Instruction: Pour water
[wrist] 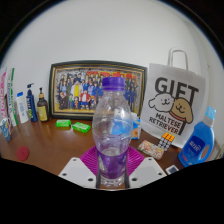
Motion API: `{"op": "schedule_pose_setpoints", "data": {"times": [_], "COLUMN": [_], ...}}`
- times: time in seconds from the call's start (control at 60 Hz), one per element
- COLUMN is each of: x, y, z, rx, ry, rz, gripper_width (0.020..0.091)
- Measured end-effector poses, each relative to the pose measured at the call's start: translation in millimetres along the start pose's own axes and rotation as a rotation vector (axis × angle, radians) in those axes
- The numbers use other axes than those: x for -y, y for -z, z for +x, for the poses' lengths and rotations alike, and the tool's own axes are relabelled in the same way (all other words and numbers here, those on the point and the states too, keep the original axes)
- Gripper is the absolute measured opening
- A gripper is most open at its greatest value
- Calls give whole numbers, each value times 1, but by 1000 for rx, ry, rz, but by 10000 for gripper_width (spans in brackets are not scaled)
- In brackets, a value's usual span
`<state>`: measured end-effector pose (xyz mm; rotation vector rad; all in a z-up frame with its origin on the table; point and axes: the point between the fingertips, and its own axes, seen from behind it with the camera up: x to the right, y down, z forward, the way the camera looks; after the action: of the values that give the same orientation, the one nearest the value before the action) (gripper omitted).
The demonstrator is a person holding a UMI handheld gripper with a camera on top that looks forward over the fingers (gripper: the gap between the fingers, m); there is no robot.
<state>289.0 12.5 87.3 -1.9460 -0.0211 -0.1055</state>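
On the wooden bench [45, 150], between the fingers of my hand-held gripper [112, 172], a clear plastic water bottle [112, 125] stands upright, its long axis vertical and its purple cap [113, 84] pointing straight up. The purple pads [133, 160] sit close at either side of the bottle's lower body, and I cannot tell for certain whether both press on it or whether a gap remains. The bottle appears mostly full of water, and its base is hidden low between the fingers. Behind it, a framed group photograph [83, 91] leans at the back of the bench against a pale wall. Just beside the frame, a white paper bag [174, 108] stands upright, printed "GIFT" and "MALTESE RETRIEVER" above a cartoon dog. A blue spray bottle [200, 142] stands near the bag, on its far side from the frame. At the other end, a row of small bottles and tubes [22, 105] lines the back, and two small green packets [73, 125] lie on the wood in front of the frame.
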Motion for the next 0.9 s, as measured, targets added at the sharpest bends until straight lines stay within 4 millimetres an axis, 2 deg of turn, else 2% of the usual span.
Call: {"op": "schedule_pose_setpoints", "data": {"times": [0.15,0.333,0.5,0.65,0.667,0.733,0.9], "x": [30,91,148,188,190,204,215], "y": [14,47,80,101,103,110,112], "z": [-12,-37,-87,-157,-160,-200,-297], "rx": [-46,-125,-188,-216,-207,-222,-192], "ry": [19,130,321,530,554,672,997], "rz": [-10,27,72,101,112,122,160], "gripper_width": [318,317,317,316,316,316,317]}}
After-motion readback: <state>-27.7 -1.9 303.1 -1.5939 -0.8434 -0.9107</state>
